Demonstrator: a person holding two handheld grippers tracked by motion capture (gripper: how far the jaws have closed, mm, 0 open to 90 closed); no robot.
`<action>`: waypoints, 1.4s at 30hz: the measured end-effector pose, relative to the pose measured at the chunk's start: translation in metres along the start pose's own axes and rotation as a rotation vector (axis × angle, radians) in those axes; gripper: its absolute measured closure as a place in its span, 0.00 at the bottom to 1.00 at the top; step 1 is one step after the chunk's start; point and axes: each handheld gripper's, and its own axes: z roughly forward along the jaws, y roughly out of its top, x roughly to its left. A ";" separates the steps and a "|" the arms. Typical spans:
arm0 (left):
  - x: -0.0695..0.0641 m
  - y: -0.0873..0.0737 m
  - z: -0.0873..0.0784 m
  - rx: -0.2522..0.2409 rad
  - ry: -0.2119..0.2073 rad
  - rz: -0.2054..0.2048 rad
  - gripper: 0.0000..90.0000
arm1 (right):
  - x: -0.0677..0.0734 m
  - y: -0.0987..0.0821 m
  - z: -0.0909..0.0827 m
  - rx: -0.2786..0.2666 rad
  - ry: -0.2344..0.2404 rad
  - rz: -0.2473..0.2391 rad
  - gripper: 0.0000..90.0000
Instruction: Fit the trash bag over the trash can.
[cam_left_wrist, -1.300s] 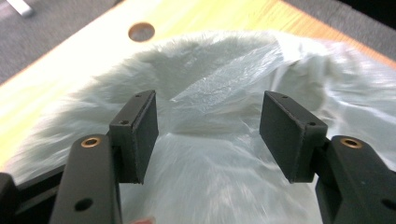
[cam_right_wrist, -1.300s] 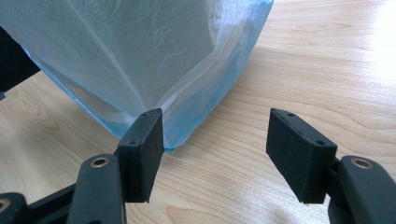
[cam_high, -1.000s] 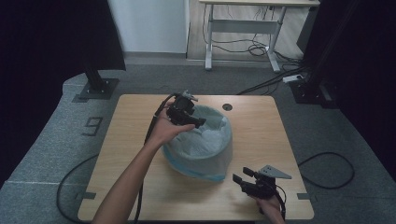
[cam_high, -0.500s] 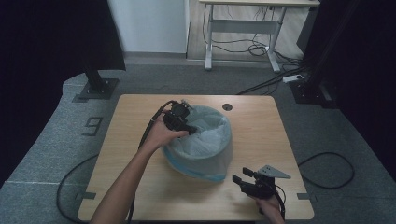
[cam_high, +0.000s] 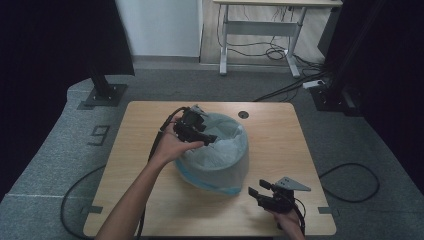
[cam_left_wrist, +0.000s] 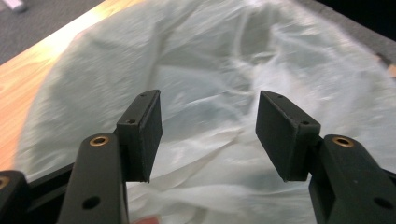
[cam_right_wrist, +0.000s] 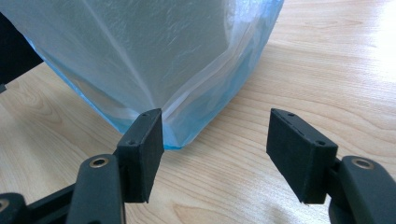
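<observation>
A round bin lined with a pale blue-white plastic bag (cam_high: 220, 155) stands in the middle of the wooden table (cam_high: 280, 135). My left gripper (cam_high: 209, 139) hovers over the bag's left rim, pointing in over the opening. Its jaws have just been opening and stand apart, with crumpled bag film (cam_left_wrist: 210, 70) beyond them and nothing pinched between the pads (cam_left_wrist: 208, 126). My right gripper (cam_high: 255, 194) rests low by the table's near right edge, open and aimed at the bag's lower blue corner (cam_right_wrist: 154, 51). That corner lies just ahead of the left pad (cam_right_wrist: 142, 149), apart from it.
A small round cable hole (cam_high: 243, 114) sits in the tabletop behind the bin. Bare wood (cam_right_wrist: 327, 70) stretches to the bin's right. A white desk frame (cam_high: 260, 30) with cables stands on the carpet beyond, and black stands flank the table.
My left gripper has slid a little nearer and leftward along the bag's rim. The right gripper has kept still.
</observation>
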 end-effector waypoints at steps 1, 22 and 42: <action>-0.004 0.001 0.002 0.000 -0.007 0.006 0.45 | 0.000 0.000 0.000 0.002 0.000 -0.001 0.40; -0.039 0.018 0.048 0.196 -0.034 0.087 0.47 | -0.001 0.002 -0.002 -0.002 -0.008 0.001 0.40; -0.033 -0.005 -0.006 0.020 -0.032 0.039 0.45 | -0.002 0.002 -0.003 0.006 -0.017 0.004 0.40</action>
